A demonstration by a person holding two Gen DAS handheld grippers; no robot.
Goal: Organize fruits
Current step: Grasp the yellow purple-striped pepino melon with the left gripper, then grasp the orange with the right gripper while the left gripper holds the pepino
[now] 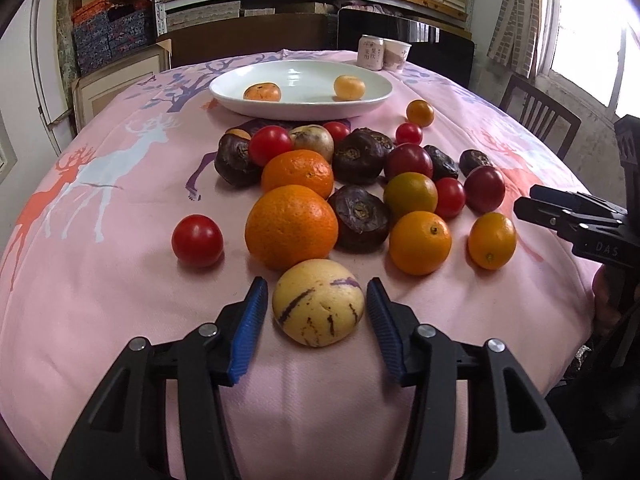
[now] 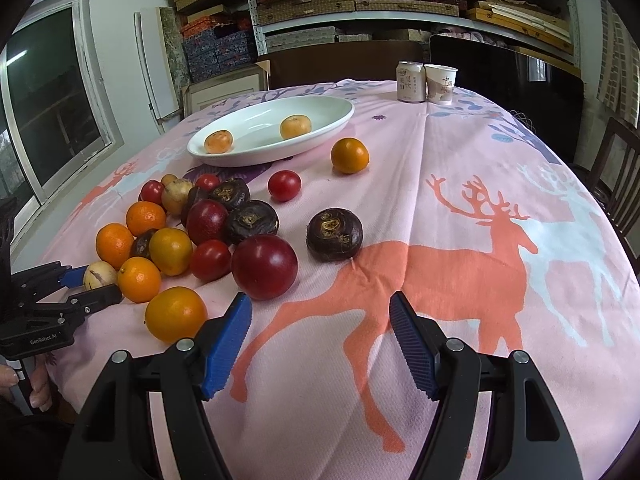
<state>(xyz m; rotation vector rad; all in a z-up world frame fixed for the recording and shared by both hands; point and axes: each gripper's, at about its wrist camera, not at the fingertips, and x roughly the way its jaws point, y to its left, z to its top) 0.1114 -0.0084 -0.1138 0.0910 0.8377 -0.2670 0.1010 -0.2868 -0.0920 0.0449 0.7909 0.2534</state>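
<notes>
A pale yellow fruit with purple stripes [image 1: 318,304] lies at the near edge of the fruit pile, and my left gripper [image 1: 317,284] is shut on it, one blue pad on each side. From the right wrist view the same gripper [image 2: 102,282] clasps that fruit [image 2: 98,274] at the far left. My right gripper [image 2: 319,300] stands open over bare cloth, with a dark red plum [image 2: 264,266] just ahead of its left finger. Oranges, red tomatoes and dark brown fruits crowd the pink tablecloth. The white plate [image 1: 376,98] behind them holds two small oranges.
A drink can [image 2: 410,82] and a paper cup [image 2: 440,84] stand at the table's far edge. One lone tomato [image 1: 197,240] lies left of the pile. A wooden chair [image 1: 540,120] stands at the right, with shelves of boxes behind the table.
</notes>
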